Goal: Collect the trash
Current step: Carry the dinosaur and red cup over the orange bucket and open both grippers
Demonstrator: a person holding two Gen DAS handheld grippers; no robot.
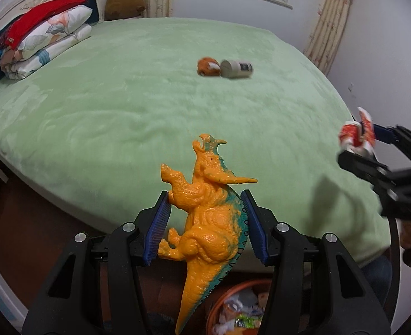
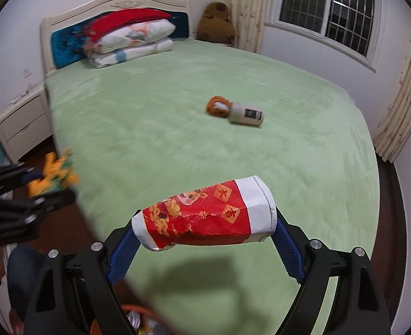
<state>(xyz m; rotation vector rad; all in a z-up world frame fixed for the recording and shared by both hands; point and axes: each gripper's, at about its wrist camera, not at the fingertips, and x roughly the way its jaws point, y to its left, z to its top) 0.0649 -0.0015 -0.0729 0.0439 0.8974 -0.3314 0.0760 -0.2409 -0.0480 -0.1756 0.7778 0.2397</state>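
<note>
In the left wrist view, an orange toy dinosaur (image 1: pixel 205 217) is held between the blue pads (image 1: pixel 156 229) of the left gripper (image 1: pixel 205 223), which is closed on its body at a middle width. The long axis of the toy runs nearly straight away from the camera: the head points up and forward over the green bed (image 1: pixel 121 97), and the tail hangs down toward an orange basket (image 1: pixel 219 298) in which wrappers are seen. The toy is judged to be stiff, light plastic with a bumpy skin, so slipping is not much expected; the thick trunk is the good place for holding. Far on the bed, a white bottle (image 1: pixel 236 68) is lying on its side, touching a small orange-brown object (image 1: pixel 208 67). At the right edge the right gripper (image 1: pixel 356 142) is seen, blurred, with a red item in it.

In the right wrist view, a red and white paper cup (image 2: pixel 208 215) is held across the right gripper (image 2: pixel 205 240), its jaws standing wide on the two ends. Its long axis lies left to right, with the wider mouth to the right. The cup is already dented, so it is judged light, soft and easily crushed; gentle pressure is advised. The bottle (image 2: pixel 246 114) lies well apart, further on the bed (image 2: pixel 149 111). The basket rim (image 2: pixel 138 308) is partly visible below.
</note>
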